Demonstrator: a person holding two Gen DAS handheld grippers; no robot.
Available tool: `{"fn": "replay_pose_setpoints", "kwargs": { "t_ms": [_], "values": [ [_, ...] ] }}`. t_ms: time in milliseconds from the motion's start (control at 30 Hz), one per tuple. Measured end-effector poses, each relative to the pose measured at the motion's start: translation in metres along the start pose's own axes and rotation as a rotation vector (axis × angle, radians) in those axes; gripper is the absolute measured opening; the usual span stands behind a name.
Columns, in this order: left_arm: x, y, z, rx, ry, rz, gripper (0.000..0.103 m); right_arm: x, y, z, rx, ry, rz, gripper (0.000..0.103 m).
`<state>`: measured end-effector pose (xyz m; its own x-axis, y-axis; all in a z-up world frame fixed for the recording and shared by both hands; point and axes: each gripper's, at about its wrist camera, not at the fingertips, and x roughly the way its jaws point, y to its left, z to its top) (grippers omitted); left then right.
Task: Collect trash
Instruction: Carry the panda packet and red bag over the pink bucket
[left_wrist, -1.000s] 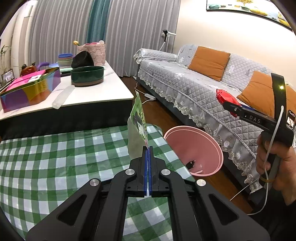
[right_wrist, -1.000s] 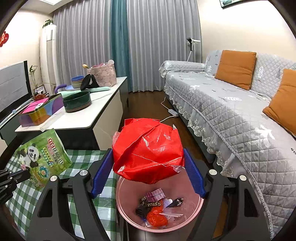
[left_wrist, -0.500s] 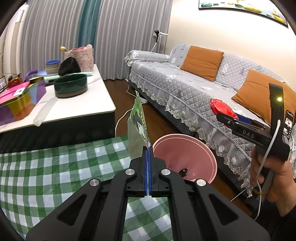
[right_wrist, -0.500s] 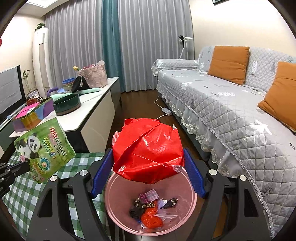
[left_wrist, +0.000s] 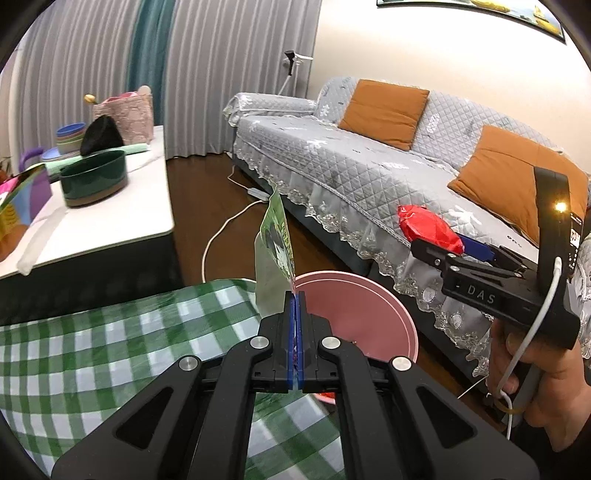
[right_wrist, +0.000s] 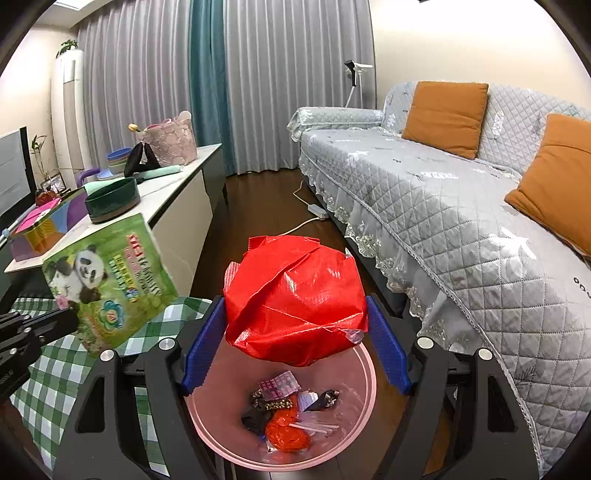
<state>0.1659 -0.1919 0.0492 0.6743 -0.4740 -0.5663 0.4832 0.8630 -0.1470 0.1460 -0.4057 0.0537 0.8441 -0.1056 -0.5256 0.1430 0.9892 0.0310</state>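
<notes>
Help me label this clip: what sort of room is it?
Most likely a home living room: a quilt-covered sofa with orange cushions, floor-length curtains, and a low white table.

Crumpled red wrapper (right_wrist: 295, 299) above pink bin (right_wrist: 364, 369); green panda packet (right_wrist: 110, 277) upright beside.

The left gripper (left_wrist: 295, 325) is closed tight on the bottom edge of a green snack bag (left_wrist: 275, 254). The bag stands up thin and tall, just at the near rim of a pink bin (left_wrist: 373, 317). A table with a green checked cloth (left_wrist: 110, 350) is under the gripper. On the right, a hand (left_wrist: 535, 384) holds the right gripper (left_wrist: 439, 240), which has a crumpled red wrapper (left_wrist: 428, 227) in it. Behind is a grey sofa (left_wrist: 351, 173) with orange cushions (left_wrist: 384, 107).
</notes>
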Motion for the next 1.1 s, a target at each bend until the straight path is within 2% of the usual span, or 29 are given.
{"fn": "replay_pose_setpoints", "kwargs": {
  "t_ms": [567,1100],
  "values": [
    [0.036,-0.018,0.006,0.025,0.034,-0.038,0.000,0.010,-0.014,-0.006,0.014,0.025,-0.018,0.074],
    [0.050,-0.023,0.008,0.035,0.047,-0.056,0.000,0.015,-0.019,-0.008,0.024,0.035,-0.027,0.074]
  ]
}}
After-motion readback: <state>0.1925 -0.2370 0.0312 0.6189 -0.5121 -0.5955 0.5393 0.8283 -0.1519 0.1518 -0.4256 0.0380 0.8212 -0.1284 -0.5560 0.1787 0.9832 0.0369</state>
